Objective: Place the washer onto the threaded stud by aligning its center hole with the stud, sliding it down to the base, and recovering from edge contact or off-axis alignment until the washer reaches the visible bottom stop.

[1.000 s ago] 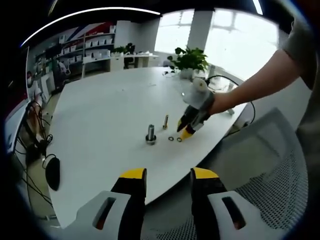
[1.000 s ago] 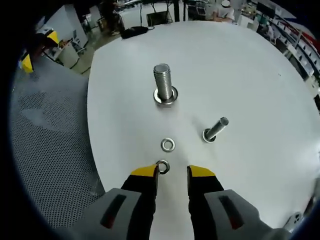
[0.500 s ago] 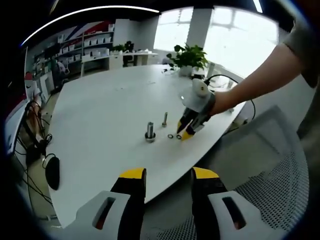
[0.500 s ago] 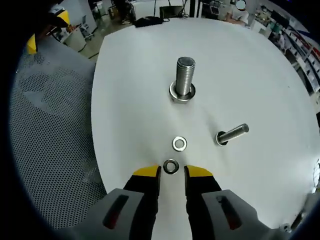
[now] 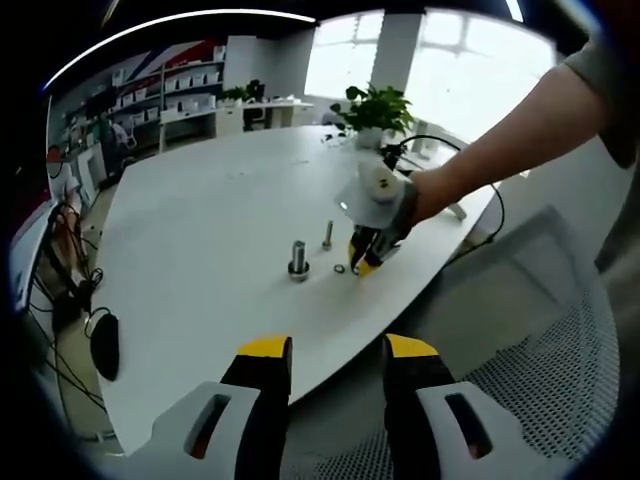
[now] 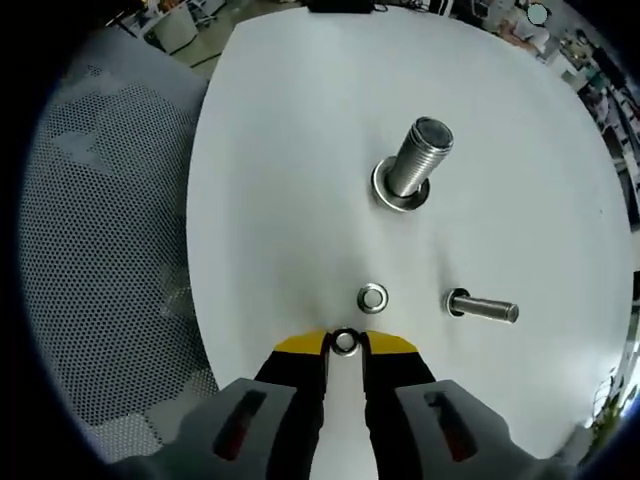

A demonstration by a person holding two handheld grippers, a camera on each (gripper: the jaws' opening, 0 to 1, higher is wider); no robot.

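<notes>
in the left gripper view, a dark mouse (image 5: 104, 345) lies on the white table (image 5: 200, 230) far off to the left of your left gripper (image 5: 336, 362), whose yellow-tipped jaws stand apart on nothing, short of the table's near edge. well ahead of those jaws the large threaded stud (image 5: 298, 259) stands upright, a thinner bolt (image 5: 328, 234) just beyond it to the right. right of them your right gripper (image 5: 362, 262) comes down to the table, your arm (image 5: 500, 150) reaching in from the right, a potted plant (image 5: 378, 108) behind it.

in the right gripper view, a mesh chair (image 6: 100, 250) lies left of the table (image 6: 270, 180). your right gripper (image 6: 344, 344) has its jaws drawn close around a washer (image 6: 344, 341) sitting between the tips on the table; you cannot tell whether they grip it. just ahead lies a second washer (image 6: 373, 297). farther ahead and slightly right the threaded stud (image 6: 417, 160) rises from its base ring, and the thinner bolt (image 6: 483, 308) is to the right.
</notes>
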